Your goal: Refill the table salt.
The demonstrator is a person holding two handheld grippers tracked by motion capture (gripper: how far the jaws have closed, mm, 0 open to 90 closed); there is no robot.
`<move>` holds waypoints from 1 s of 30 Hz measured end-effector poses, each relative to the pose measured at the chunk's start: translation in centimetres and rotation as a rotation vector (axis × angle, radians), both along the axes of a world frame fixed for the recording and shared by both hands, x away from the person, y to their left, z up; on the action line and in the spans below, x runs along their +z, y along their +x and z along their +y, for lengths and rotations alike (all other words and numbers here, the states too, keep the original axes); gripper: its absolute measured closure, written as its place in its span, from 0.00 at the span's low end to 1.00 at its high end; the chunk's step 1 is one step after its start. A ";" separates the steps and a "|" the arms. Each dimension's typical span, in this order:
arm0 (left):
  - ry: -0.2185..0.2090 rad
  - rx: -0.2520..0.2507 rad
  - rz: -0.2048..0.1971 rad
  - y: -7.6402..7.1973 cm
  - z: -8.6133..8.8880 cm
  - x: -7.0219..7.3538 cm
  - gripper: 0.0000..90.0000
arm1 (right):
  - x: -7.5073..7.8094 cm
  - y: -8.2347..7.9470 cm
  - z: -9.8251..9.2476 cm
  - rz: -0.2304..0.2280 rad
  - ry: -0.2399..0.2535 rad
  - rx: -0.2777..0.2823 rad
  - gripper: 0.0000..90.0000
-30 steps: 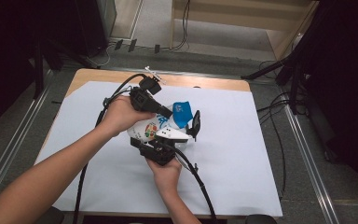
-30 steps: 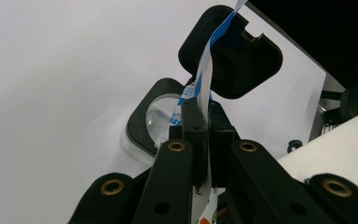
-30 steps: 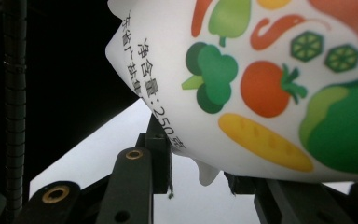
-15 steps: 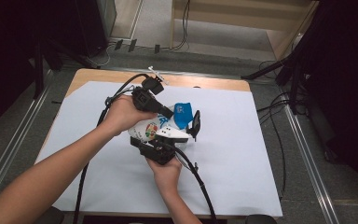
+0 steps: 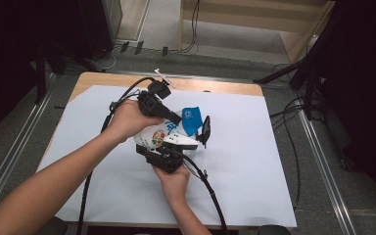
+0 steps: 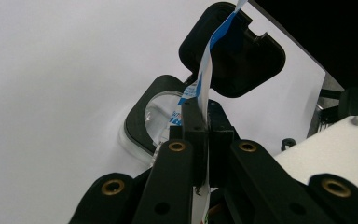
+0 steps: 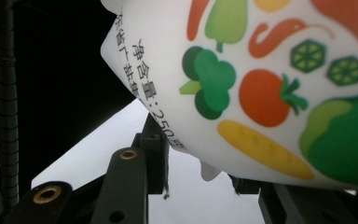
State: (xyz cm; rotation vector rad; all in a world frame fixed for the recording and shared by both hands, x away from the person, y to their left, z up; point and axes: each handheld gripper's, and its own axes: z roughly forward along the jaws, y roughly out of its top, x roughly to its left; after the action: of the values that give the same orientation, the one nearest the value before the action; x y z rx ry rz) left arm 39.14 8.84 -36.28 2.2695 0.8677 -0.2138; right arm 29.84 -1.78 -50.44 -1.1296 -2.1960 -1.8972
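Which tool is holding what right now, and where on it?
Left tool is shut on the thin blue-and-white edge of the printed bag. Right tool brackets the bag's bottom corner, its jaws just opening; whether the pads press cannot be told.

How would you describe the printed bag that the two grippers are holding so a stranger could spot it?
Look to the middle of the white sheet covering the table, between the two hands. The bag is white, with a blue top end and cartoon vegetables printed on its side.
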 end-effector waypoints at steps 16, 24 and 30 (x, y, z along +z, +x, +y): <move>-0.010 0.023 -0.012 0.1 0.2 0.0 1.00 | 0.0 0.0 0.0 0.011 0.009 -0.002 0.75; -0.006 0.021 -0.019 0.2 -0.1 0.1 1.00 | 0.3 0.0 0.0 0.021 0.055 0.002 0.75; -0.002 0.019 -0.018 0.2 -0.4 -0.1 1.00 | 0.4 0.0 -0.1 0.025 0.051 -0.001 0.75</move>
State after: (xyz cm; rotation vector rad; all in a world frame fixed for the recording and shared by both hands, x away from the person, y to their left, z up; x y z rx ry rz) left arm 39.33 8.48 -36.33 2.2570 0.8788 -0.1856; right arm 29.82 -1.90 -50.09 -1.1395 -2.1220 -1.9173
